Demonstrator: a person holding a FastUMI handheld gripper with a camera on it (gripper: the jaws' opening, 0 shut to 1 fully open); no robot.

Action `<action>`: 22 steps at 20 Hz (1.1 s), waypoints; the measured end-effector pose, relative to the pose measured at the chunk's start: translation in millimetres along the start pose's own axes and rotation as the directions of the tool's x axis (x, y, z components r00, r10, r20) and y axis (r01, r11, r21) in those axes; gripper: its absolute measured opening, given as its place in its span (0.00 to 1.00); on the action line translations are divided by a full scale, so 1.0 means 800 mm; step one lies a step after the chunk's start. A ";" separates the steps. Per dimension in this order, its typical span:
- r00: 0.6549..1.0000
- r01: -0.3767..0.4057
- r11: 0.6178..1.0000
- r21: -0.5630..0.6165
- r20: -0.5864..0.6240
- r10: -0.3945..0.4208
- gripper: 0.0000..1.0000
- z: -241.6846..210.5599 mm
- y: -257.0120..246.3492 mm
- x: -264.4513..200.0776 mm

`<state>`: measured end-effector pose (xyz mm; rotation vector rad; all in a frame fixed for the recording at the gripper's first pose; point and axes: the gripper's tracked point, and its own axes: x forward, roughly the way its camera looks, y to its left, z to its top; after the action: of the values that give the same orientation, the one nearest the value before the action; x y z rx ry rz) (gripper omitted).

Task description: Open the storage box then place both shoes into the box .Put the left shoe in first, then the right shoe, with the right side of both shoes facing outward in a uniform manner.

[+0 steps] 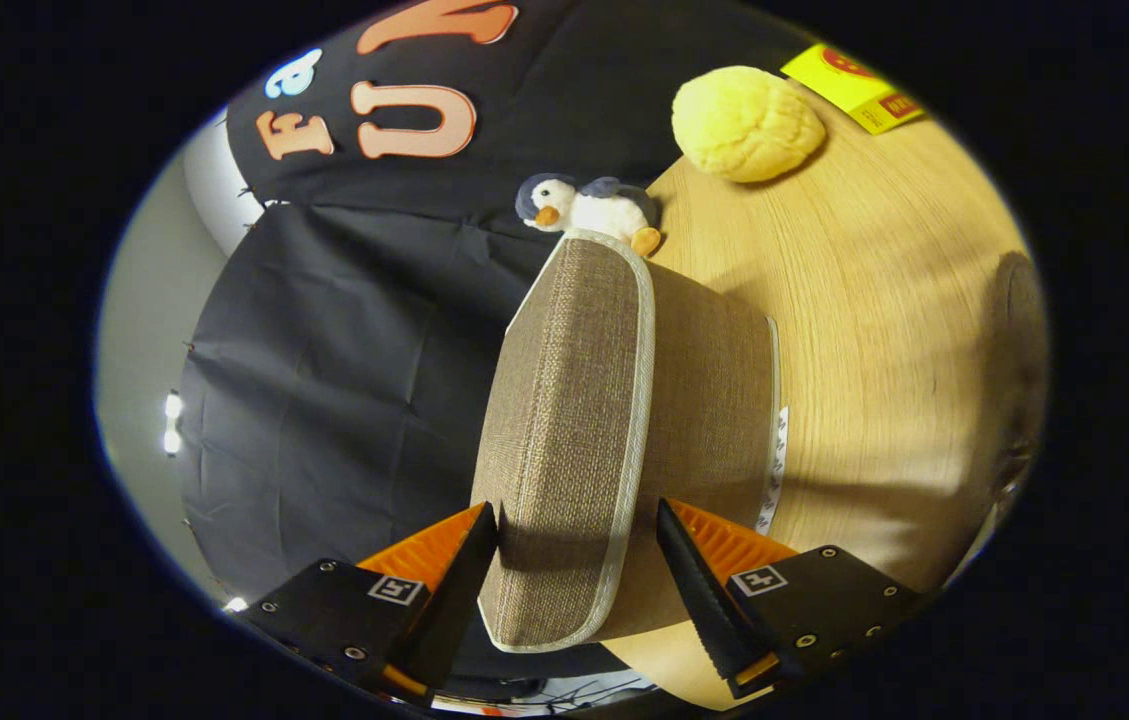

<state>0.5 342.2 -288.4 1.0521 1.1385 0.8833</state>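
Note:
The storage box (714, 400) is brown woven fabric and stands on the wooden table (884, 330). Its lid (564, 420), edged with pale trim, sits on the box. My view is rolled sideways, so the lid faces the booth wall and the table runs up the far side. My gripper (576, 515) straddles the lid's near corner. One fingertip (484, 535) rests against the lid's top face. The other fingertip (674, 540) stands just past the trim beside the box wall, with a thin gap showing. The fingers are open around the lid.
A plush penguin (589, 210) lies on the table just beyond the box. Farther off sit a yellow bun-shaped soft toy (749, 125) and a yellow packet (854, 85). A dark blurred shape (1019, 350) sits at the table's far side; I cannot tell what it is.

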 end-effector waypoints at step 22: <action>0.937 -0.282 0.958 -0.055 0.199 0.287 0.15 0.051 0.164 -0.058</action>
<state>27.4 327.8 -146.3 1.2771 0.8117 0.9863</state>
